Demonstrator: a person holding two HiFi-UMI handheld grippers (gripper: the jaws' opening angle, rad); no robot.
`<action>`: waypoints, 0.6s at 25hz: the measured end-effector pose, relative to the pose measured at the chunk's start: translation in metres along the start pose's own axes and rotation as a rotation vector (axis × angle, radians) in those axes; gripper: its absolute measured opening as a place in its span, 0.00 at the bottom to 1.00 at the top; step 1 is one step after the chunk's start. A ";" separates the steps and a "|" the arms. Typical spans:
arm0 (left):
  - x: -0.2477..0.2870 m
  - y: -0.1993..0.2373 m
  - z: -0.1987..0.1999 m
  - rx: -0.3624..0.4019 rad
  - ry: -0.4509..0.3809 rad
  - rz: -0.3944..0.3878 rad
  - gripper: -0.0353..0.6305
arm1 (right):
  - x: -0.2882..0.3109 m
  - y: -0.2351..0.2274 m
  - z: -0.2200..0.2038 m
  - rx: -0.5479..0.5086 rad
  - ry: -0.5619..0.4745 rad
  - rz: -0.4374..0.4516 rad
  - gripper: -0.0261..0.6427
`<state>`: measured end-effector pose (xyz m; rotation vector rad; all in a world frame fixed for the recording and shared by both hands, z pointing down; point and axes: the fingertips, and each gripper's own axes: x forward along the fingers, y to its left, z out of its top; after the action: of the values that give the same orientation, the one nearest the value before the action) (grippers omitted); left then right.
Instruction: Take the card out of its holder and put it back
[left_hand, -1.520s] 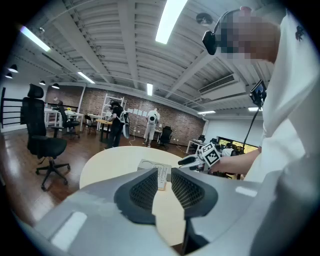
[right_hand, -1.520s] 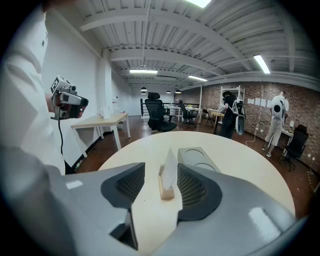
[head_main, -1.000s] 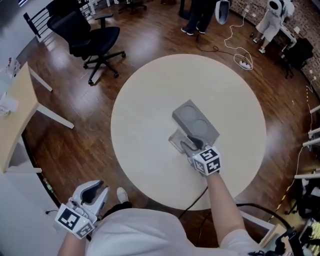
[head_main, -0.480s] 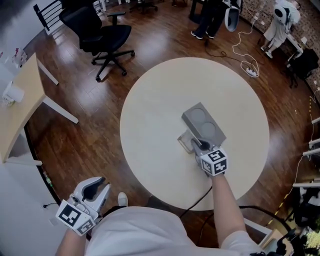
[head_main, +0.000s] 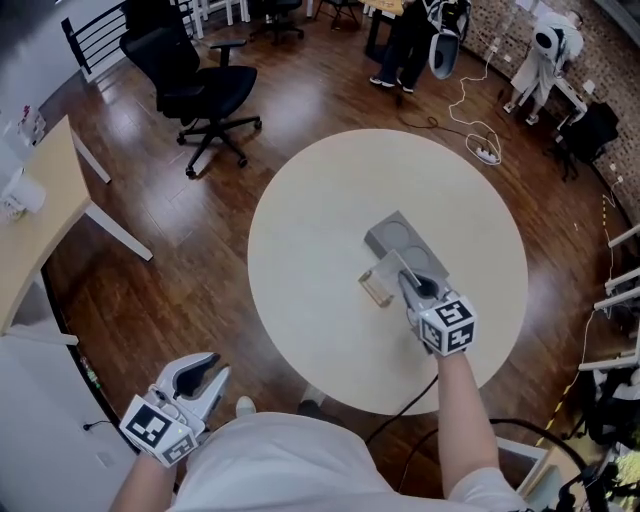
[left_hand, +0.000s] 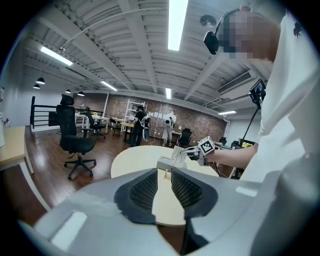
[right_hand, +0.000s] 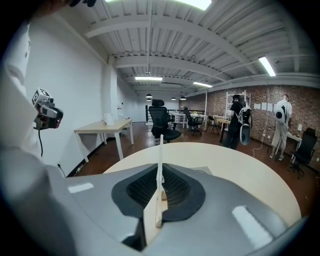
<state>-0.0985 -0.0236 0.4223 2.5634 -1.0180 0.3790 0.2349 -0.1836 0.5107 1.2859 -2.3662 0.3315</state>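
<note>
A pale, thin card (head_main: 385, 272) stands tilted over a small wood-coloured stand (head_main: 375, 292) next to a grey tray (head_main: 392, 238) with two round hollows on the round table (head_main: 320, 230). My right gripper (head_main: 408, 283) is shut on the card's near-right edge. In the right gripper view the card (right_hand: 160, 150) runs edge-on between the pressed pads of that gripper (right_hand: 160, 187). Whether the card's lower edge sits in the stand I cannot tell. My left gripper (head_main: 205, 375) hangs low beside my body, off the table. A narrow gap shows between the pads of the left gripper (left_hand: 164, 187), with nothing in it.
A black office chair (head_main: 195, 85) stands on the wood floor beyond the table's left side. A pale desk (head_main: 30, 210) is at far left. A white cable with a power strip (head_main: 482, 150) lies on the floor behind the table. A person's legs (head_main: 395, 45) show at the top.
The right gripper's jaws have shut on the card. The gripper has drawn slightly nearer and to the right, and the card now stands more tilted. The left gripper stays low.
</note>
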 end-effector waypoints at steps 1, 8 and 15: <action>-0.003 0.002 0.000 0.004 -0.004 -0.007 0.19 | -0.006 0.006 0.007 -0.009 -0.007 -0.008 0.07; -0.041 0.019 -0.010 0.035 -0.028 -0.037 0.19 | -0.034 0.082 0.044 -0.049 -0.048 0.009 0.07; -0.091 0.045 -0.027 0.039 -0.065 -0.029 0.19 | -0.041 0.190 0.067 -0.096 -0.066 0.080 0.07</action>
<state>-0.1977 0.0122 0.4228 2.6383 -1.0035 0.3124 0.0784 -0.0766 0.4311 1.1774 -2.4618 0.2000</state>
